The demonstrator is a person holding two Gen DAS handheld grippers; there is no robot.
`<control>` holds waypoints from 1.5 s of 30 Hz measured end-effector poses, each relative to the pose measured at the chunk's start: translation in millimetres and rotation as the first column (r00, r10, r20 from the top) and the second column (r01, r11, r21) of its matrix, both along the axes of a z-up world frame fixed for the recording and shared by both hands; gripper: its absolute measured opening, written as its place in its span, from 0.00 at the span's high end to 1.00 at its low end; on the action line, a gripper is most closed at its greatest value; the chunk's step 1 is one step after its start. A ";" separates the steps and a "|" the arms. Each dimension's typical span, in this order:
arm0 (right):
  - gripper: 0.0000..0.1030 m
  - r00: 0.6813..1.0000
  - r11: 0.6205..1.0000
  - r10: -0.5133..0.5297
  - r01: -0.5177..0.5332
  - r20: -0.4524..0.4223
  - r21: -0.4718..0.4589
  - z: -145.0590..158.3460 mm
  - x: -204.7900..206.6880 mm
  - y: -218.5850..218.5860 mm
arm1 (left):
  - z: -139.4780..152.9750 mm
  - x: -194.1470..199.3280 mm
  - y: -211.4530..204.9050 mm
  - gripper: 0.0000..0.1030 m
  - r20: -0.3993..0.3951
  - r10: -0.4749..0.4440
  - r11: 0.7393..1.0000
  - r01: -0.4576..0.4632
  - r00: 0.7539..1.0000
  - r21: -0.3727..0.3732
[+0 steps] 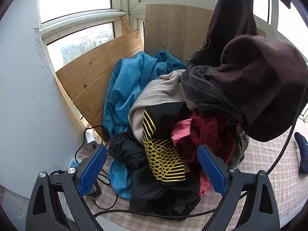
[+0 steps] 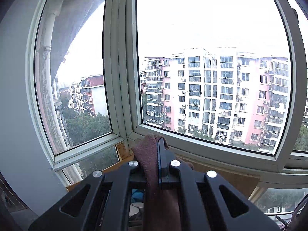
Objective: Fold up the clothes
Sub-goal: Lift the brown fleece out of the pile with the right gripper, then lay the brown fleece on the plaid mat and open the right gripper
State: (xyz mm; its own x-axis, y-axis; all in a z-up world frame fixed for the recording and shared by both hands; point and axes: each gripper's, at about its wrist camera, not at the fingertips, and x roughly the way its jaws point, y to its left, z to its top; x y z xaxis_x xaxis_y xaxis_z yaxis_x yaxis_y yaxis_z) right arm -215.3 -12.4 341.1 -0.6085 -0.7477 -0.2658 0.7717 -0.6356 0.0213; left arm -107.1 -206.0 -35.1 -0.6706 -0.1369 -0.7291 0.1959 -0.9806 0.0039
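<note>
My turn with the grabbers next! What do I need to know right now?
Right gripper: shut on the brown garment, held up high in front of the window; it hangs down over the pile.
Left gripper: open and empty, pointing at the clothes pile.
The pile sits in the window corner on the checked cover: blue garment, beige one, black one with yellow stripes, red and pink pieces. A dark item lies apart at the right.
Done: one garment picked up. No folded clothes are in view.
Left: lay the brown garment flat, fold it, then the rest.
</note>
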 end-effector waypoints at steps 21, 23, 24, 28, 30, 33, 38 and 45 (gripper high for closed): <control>0.95 0.783 0.783 -0.622 0.622 0.004 0.023 -7.3 111.7 469.6 | 28.6 2.6 173.2 0.06 -0.037 -0.323 0.945 0.321 0.946 -0.058; 0.80 0.721 0.691 -0.693 0.658 0.016 0.299 -78.9 91.7 486.8 | 23.6 3.1 208.2 0.04 -0.023 -0.321 0.945 0.319 0.947 -0.074; 0.76 0.692 0.636 -0.722 0.652 0.019 0.413 -122.1 82.9 496.8 | 17.9 1.2 226.5 0.04 -0.011 -0.343 0.937 0.342 0.939 -0.075; 0.72 0.646 0.596 -0.737 0.485 0.198 0.640 -283.8 60.9 533.0 | -16.6 -13.6 296.7 0.04 0.054 -0.434 0.897 0.437 0.899 -0.073; 0.72 0.651 0.621 -0.713 0.413 0.262 0.666 -335.8 65.0 549.0 | -38.9 -24.7 325.6 0.04 0.099 -0.444 0.887 0.453 0.890 -0.093; 0.72 0.716 0.675 -0.630 0.313 0.301 0.668 -379.6 67.9 537.4 | -64.7 -44.2 351.8 0.05 0.165 -0.420 0.890 0.441 0.892 -0.117; 0.71 0.712 0.659 -0.633 0.290 0.304 0.694 -389.4 73.3 563.8 | -73.0 -75.3 340.2 0.06 0.184 -0.361 0.920 0.381 0.914 -0.088; 0.54 0.774 0.800 -0.485 0.205 0.407 0.564 -416.0 63.9 548.5 | -84.4 -161.3 365.8 0.06 0.282 -0.529 0.792 0.584 0.801 -0.174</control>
